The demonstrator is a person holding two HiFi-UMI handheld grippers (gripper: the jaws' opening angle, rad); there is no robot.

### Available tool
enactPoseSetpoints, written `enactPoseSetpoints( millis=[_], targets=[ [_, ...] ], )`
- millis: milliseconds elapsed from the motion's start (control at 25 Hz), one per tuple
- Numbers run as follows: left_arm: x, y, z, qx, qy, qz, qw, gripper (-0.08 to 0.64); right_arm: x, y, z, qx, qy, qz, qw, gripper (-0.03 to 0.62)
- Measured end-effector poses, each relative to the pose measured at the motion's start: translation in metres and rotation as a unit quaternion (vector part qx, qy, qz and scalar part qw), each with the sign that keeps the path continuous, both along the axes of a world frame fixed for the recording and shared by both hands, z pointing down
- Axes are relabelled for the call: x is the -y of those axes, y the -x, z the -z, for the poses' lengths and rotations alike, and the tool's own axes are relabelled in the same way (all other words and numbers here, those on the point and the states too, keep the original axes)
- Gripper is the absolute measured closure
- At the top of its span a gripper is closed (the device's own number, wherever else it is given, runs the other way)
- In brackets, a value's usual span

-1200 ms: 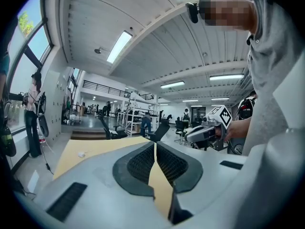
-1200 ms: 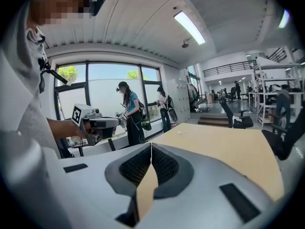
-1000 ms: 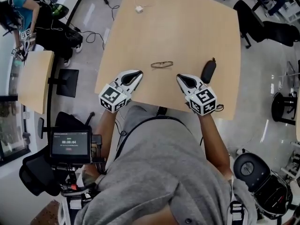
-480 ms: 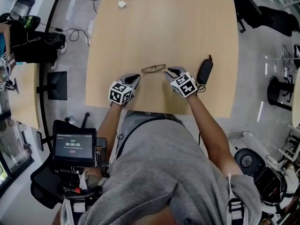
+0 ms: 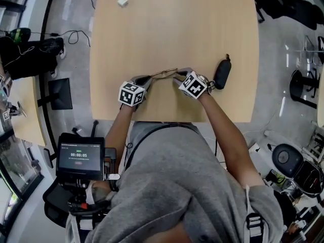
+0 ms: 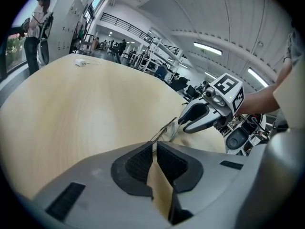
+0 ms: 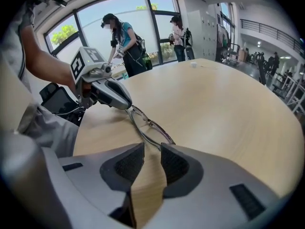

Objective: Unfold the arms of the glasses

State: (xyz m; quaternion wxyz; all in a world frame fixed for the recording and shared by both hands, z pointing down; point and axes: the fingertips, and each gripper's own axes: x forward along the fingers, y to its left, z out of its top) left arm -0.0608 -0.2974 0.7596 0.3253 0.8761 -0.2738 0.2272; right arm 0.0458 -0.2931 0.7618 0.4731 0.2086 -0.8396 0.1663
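Note:
Thin-framed glasses [image 5: 164, 74] lie folded on the wooden table [image 5: 177, 29], near its front edge. My left gripper [image 5: 148, 78] is at their left end. Its jaws stand almost together, and the frame's end [image 6: 164, 130] reaches the narrow slit between the tips [image 6: 155, 144]. My right gripper [image 5: 177, 75] is at the other end. Its jaws are opening, with a small gap; the glasses [image 7: 147, 125] run up to that gap [image 7: 152, 147] and the pads do not press on them. Each gripper shows in the other's view: the right [image 6: 186, 125], the left [image 7: 125, 103].
A black case [image 5: 221, 72] lies on the table just right of my right gripper. A white plug with its cable [image 5: 122, 1] sits at the far left corner. A screen [image 5: 80, 155] hangs at my left side. People stand by the windows [image 7: 121, 37].
Both grippers have moved forward from the table's near edge and closed in on the two ends of the glasses. The glasses lie where they were.

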Motion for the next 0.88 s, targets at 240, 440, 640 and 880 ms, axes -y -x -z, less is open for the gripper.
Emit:
enactPoseSetpoints(
  millis=[240, 440, 640, 880],
  targets=[
    [-0.010, -0.001, -0.003, -0.004, 0.005, -0.008, 0.9999, 0.541, -0.022, 0.004, 0.003, 0.003, -0.001, 0.000, 1.000, 0.499],
    [-0.014, -0.002, -0.004, -0.017, 0.014, 0.005, 0.9997, 0.541, -0.035, 0.006, 0.004, 0.003, 0.007, -0.012, 1.000, 0.499],
    [-0.020, -0.008, -0.002, -0.039, 0.026, 0.022, 0.9987, 0.541, -0.046, 0.007, -0.002, 0.007, 0.021, -0.035, 0.999, 0.499],
    [-0.033, -0.015, -0.004, -0.058, 0.053, 0.026, 0.9966, 0.541, -0.054, 0.014, -0.016, 0.014, 0.042, -0.045, 0.998, 0.480]
  ],
)
